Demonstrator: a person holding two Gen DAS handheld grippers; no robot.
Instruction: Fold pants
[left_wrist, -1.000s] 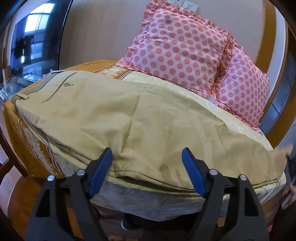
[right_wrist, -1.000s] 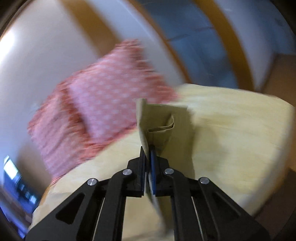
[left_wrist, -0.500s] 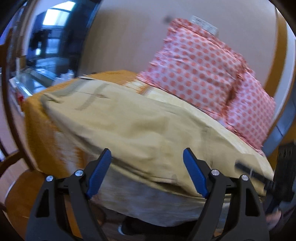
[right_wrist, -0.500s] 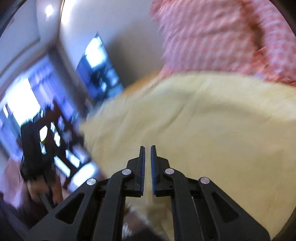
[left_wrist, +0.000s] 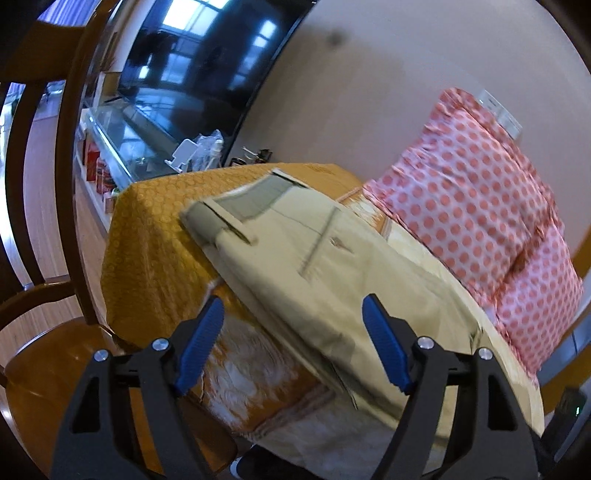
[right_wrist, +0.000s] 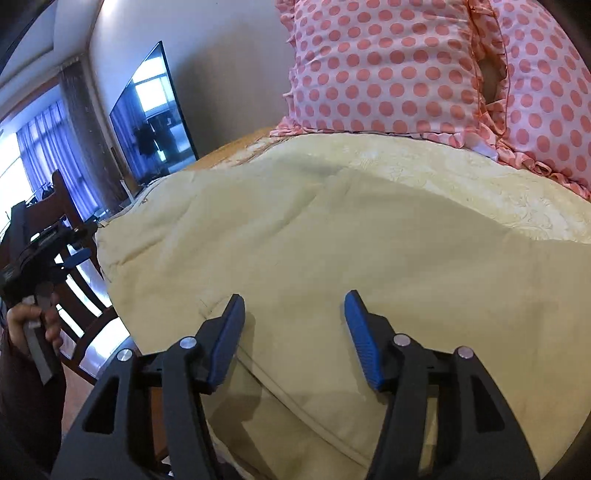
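Note:
Khaki pants (left_wrist: 332, 273) lie folded on a table covered with an orange-and-cream cloth (left_wrist: 147, 236), waistband toward the far left corner. My left gripper (left_wrist: 293, 347) is open and empty, near the table's front edge at the waist end. In the right wrist view the pants (right_wrist: 332, 240) fill the tabletop. My right gripper (right_wrist: 293, 336) is open and empty just over the pants' near edge. The left gripper (right_wrist: 55, 254) and the hand holding it show at the left there.
Two pink polka-dot pillows (left_wrist: 472, 206) (right_wrist: 424, 62) lean on the wall behind the table. A wooden chair (left_wrist: 44, 229) stands at the left. A TV (left_wrist: 199, 62) and a cluttered stand sit beyond it.
My right gripper let go of the pant leg it held up, opened, and now sits low over the folded pants. My left gripper swung left toward the waistband end.

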